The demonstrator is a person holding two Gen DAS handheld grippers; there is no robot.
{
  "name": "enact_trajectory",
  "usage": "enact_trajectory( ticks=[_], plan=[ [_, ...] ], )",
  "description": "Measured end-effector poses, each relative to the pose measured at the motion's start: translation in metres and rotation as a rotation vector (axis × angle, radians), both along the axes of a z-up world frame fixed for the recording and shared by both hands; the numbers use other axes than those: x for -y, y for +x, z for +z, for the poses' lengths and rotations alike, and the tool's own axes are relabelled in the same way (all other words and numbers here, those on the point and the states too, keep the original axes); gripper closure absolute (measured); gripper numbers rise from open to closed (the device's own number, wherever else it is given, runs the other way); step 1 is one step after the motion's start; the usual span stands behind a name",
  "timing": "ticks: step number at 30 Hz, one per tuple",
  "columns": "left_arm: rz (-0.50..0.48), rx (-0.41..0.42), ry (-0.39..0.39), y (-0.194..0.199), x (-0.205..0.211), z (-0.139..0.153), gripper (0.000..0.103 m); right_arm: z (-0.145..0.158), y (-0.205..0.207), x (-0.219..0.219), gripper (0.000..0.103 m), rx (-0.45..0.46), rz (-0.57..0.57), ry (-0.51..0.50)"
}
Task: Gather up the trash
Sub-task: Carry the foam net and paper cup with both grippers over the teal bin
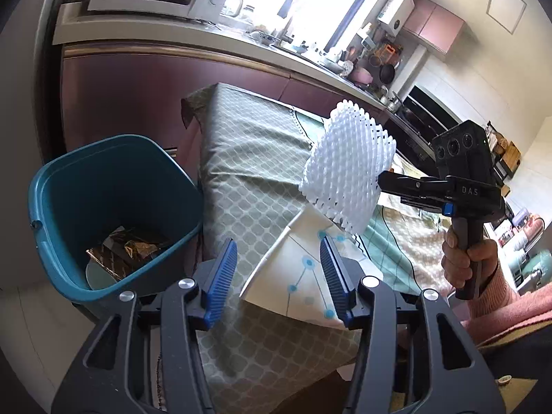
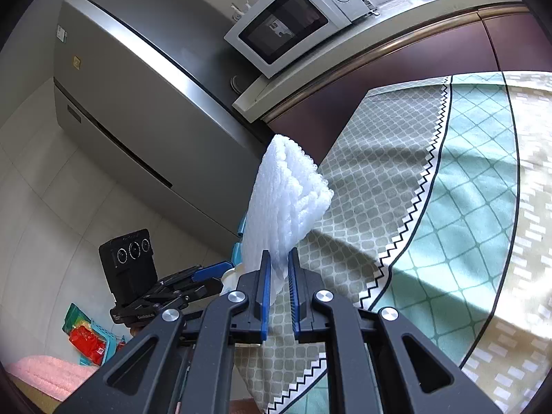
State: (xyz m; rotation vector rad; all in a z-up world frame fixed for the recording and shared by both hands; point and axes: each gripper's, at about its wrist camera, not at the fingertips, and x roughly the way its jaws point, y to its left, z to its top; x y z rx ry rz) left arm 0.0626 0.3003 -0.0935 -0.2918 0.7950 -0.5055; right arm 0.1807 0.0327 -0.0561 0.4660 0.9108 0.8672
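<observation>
In the left wrist view my left gripper (image 1: 279, 272) stands open around a flattened white paper cup (image 1: 296, 272) with blue dots, at the table's near edge. The cup lies against the right pad (image 1: 333, 276); a gap shows at the left pad. My right gripper (image 2: 279, 269) is shut on a white foam fruit net (image 2: 289, 200), held upright over the table's corner. From the left the foam net (image 1: 345, 169) juts out of the right gripper (image 1: 381, 179). A teal bin (image 1: 114, 207) sits left of the table, a brown foil wrapper (image 1: 127, 248) inside.
A green patterned cloth covers the table (image 2: 396, 172). Behind it runs a dark counter (image 1: 207, 51) with a microwave (image 2: 293, 20); a grey fridge (image 2: 138, 96) stands beside. A hand (image 1: 465, 255) in a pink sleeve holds the right gripper. A basket with red packets (image 2: 89, 338) is on the floor.
</observation>
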Motion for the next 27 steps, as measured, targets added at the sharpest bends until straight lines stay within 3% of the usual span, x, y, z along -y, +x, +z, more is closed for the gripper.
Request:
enact_trajectory(
  ticks=[3,7,14,17,21,27],
  plan=[
    [-0.051,-0.018,0.011,-0.002,0.008,-0.004,0.042,-0.002,-0.006,0.005,0.094,-0.009,-0.007,0.004],
    [-0.074,-0.023,0.013,-0.002,0.013,-0.007,0.042,-0.005,-0.016,0.015,0.094,-0.017,-0.025,0.005],
    [-0.075,0.009,0.049,-0.008,0.025,-0.001,0.068,-0.009,-0.02,0.022,0.094,-0.028,-0.045,0.009],
    [-0.062,0.029,0.043,-0.012,0.027,0.005,0.085,-0.011,-0.018,0.019,0.094,-0.028,-0.045,0.013],
    [-0.035,0.049,0.022,-0.018,0.026,0.012,0.092,-0.009,-0.017,0.017,0.094,-0.016,-0.041,0.013],
    [0.018,0.069,-0.035,-0.024,0.013,0.02,0.096,-0.003,-0.009,0.005,0.094,0.001,-0.019,0.006]
  ],
)
